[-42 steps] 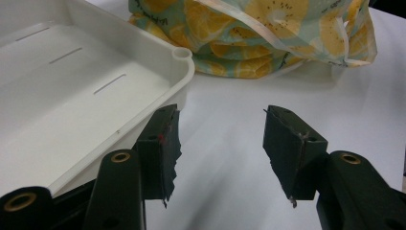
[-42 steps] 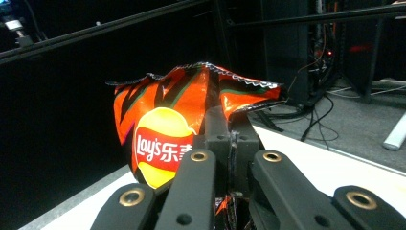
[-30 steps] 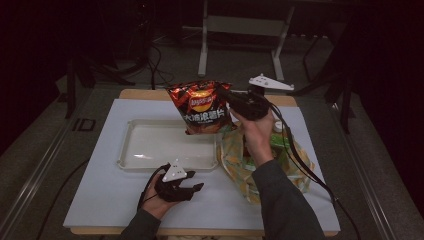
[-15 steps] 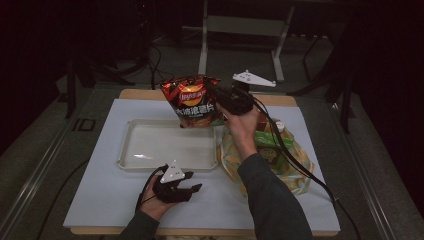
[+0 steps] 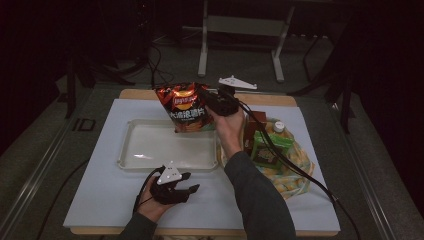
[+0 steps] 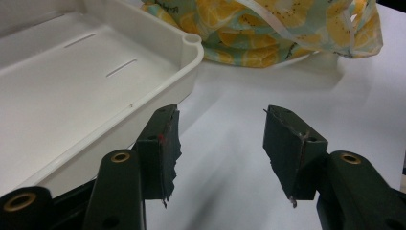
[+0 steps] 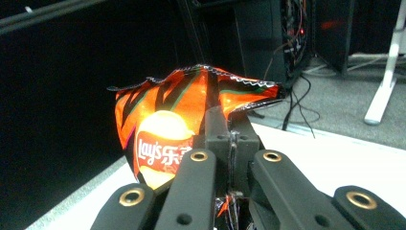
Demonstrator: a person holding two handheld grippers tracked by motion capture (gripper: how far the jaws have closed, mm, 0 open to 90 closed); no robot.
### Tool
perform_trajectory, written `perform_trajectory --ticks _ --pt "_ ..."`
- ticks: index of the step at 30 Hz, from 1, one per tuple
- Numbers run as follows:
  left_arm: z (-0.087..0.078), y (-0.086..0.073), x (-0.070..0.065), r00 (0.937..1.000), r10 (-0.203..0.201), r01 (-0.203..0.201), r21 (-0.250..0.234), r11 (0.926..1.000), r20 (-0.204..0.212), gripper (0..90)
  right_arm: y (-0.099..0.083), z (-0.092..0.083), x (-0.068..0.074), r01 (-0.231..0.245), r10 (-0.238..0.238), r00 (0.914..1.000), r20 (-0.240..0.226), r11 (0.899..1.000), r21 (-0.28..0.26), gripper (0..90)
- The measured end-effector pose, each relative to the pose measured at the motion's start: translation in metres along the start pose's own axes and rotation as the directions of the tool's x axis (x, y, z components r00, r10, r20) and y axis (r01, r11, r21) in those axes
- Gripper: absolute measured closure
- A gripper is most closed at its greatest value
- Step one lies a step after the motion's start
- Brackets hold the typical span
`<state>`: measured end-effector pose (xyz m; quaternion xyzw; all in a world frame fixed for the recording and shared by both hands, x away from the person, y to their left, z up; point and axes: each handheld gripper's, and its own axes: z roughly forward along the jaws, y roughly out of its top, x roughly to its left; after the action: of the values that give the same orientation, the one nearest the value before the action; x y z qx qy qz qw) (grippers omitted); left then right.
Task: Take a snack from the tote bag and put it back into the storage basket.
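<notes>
An orange and black Lay's chip bag [image 5: 184, 107] hangs in the air over the far right part of the white tray [image 5: 145, 150]. My right gripper [image 5: 210, 102] is shut on the bag's right edge, and the bag [image 7: 167, 124] rises upright just past the jaws in the right gripper view. My left gripper [image 5: 192, 182] rests open on the white table near the front edge, below the tray. In the left gripper view its fingertips [image 6: 163, 143] stand apart beside the tray's corner [image 6: 191, 43], with nothing between them.
A yellow lemon-print cloth bag [image 5: 292, 165] lies right of the tray, holding a green packet [image 5: 267, 150], a brown box [image 5: 252, 127] and a white-capped bottle [image 5: 278, 126]. The same cloth bag [image 6: 287, 28] lies beyond the tray corner. The right gripper's cable [image 5: 295, 165] trails over it.
My right gripper has carried the chip bag leftward, from above the cloth bag to over the tray's far right part. The left gripper has stayed put.
</notes>
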<state>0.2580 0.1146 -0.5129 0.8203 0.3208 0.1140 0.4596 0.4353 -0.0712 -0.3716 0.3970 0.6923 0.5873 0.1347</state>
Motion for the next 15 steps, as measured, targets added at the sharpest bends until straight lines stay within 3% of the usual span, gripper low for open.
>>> perform_trajectory --ticks 6,15 --pt "0.006 -0.003 0.001 1.0 0.0 0.0 0.019 0.9998 0.003 46.3 -0.01 0.018 -0.006 -0.037 0.037 0.9991 0.024 0.999 0.017 89.9" --pt "0.001 -0.005 0.002 0.9999 -0.01 0.01 0.002 0.9999 -0.011 46.3 -0.018 0.032 -0.011 -0.064 0.063 0.997 0.046 0.998 0.024 90.0"
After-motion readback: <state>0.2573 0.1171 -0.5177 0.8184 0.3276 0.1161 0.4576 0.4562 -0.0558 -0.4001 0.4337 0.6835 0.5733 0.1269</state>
